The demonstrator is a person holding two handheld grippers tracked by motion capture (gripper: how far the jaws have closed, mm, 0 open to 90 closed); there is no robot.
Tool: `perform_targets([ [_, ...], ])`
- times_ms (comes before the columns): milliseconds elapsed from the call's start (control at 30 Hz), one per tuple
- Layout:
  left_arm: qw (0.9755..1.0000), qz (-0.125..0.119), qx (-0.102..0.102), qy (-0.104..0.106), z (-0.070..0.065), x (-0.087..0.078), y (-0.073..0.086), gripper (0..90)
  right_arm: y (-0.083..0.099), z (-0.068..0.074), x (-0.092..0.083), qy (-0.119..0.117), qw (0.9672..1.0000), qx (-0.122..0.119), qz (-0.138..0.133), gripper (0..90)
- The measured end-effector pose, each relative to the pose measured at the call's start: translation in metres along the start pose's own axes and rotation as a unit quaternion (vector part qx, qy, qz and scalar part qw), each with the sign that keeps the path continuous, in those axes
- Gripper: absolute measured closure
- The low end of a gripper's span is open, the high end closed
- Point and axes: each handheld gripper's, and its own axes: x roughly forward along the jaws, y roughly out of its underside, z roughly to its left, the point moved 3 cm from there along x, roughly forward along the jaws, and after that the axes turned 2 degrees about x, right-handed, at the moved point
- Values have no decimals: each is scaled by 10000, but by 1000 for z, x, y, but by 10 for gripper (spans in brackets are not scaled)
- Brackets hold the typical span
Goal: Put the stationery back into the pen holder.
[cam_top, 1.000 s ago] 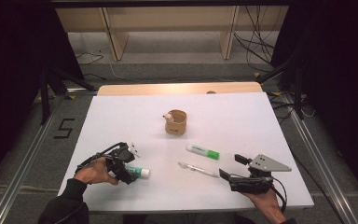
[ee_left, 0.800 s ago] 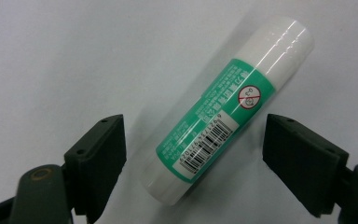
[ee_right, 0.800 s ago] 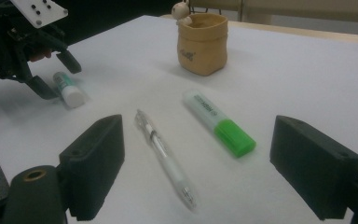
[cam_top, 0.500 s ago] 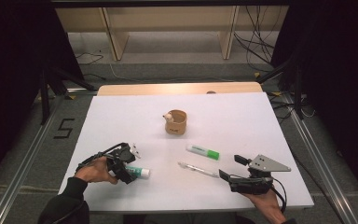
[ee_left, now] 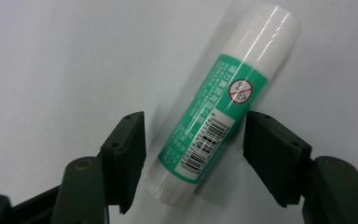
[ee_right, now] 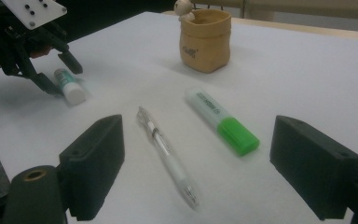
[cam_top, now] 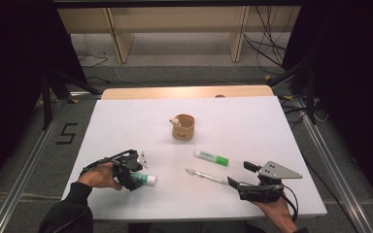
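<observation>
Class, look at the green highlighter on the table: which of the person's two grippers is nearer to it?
Right. The right gripper sits just below the green highlighter, jaws wide open; the left gripper is farther off, straddling the glue stick.

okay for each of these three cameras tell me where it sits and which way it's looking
High view: above the person's side, looking forward and down on the table; both forearms, left gripper, right gripper.
Left gripper view: on the left gripper, looking down at the glue stick between its closing jaws.
Right gripper view: low on the right gripper, facing pen, highlighter, pouch.
Shared: glue stick, left gripper.
</observation>
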Motion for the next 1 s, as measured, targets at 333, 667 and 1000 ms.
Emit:
perform_targets([
  [333,9994,95,332,39,1,-1,1,499,1,0,-1,18,10000,14,9,186],
  [667,9980,33,607,168,-1,-2,0,648,2,0,-3,54,10000,33,10,186],
  [1000,9991,-247,-110,329,9,-8,-3,656,2,-1,-5,73,10000,18,-10,186],
])
